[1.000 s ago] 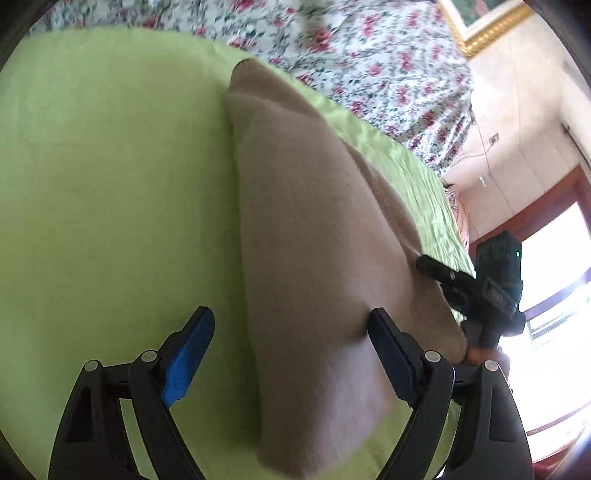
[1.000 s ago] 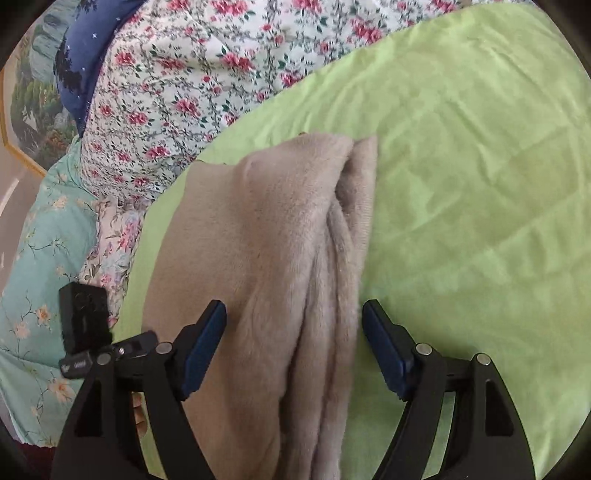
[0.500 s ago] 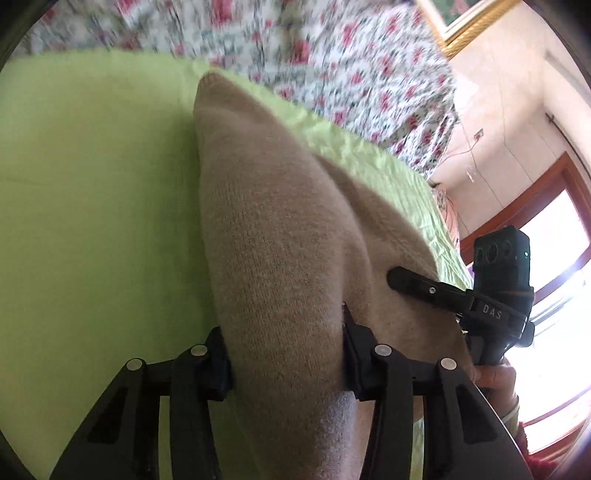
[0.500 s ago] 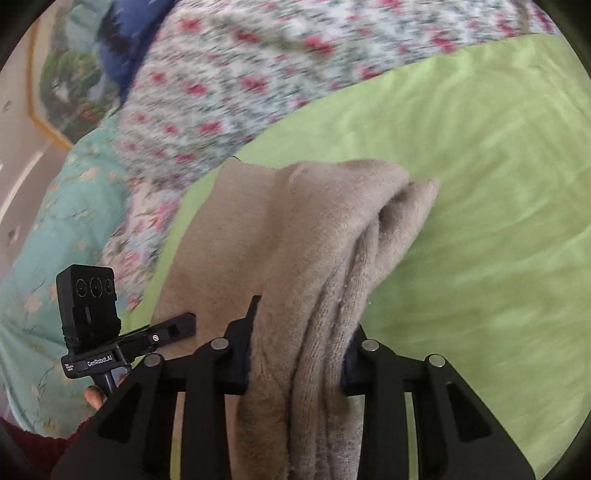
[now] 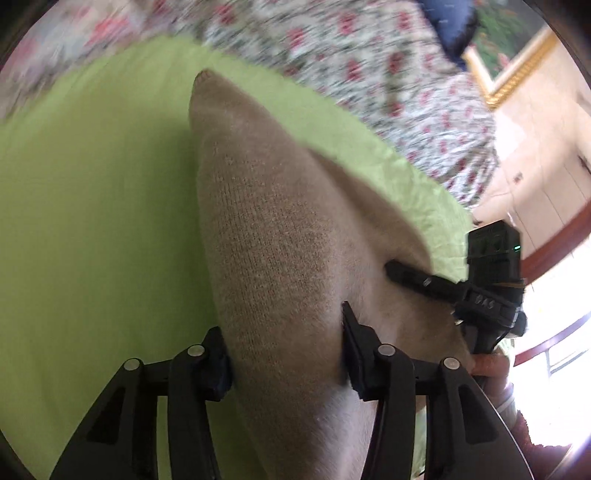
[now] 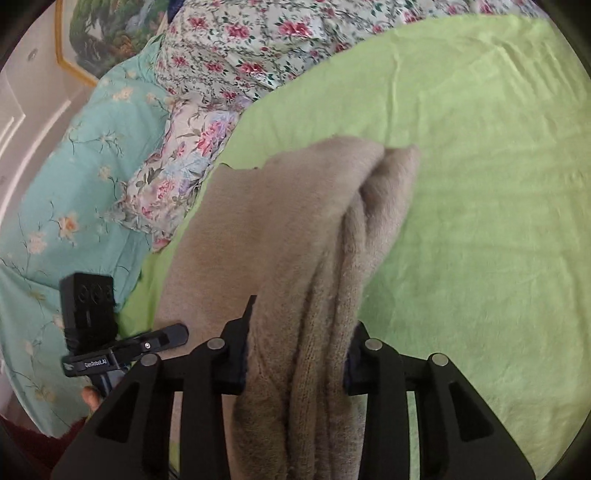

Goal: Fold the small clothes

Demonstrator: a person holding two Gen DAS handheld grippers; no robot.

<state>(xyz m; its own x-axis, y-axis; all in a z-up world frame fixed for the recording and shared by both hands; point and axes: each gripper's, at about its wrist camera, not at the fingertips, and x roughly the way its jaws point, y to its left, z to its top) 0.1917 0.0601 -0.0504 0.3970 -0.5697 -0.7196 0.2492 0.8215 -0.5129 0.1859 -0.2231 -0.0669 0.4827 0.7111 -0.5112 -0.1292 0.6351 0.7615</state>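
A tan knitted garment (image 5: 273,229), folded lengthwise into a long band, is raised at my end above the green bed sheet (image 5: 92,221). My left gripper (image 5: 286,354) is shut on one near edge of it. My right gripper (image 6: 297,354) is shut on the bunched layers of the garment (image 6: 295,221) at the other near edge. Each gripper shows in the other's view: the right one in the left wrist view (image 5: 461,284), the left one in the right wrist view (image 6: 122,350). The garment's far end still touches the sheet.
A floral quilt (image 6: 251,40) lies bunched at the head of the bed, with a teal floral cover (image 6: 66,177) beside it. A framed picture (image 6: 99,33) hangs on the wall. A bright window and wooden frame (image 5: 554,314) are at the right.
Both grippers closed on the near end of the garment and lifted it off the sheet. The cloth now hangs bunched between the jaws and the far end has drawn closer.
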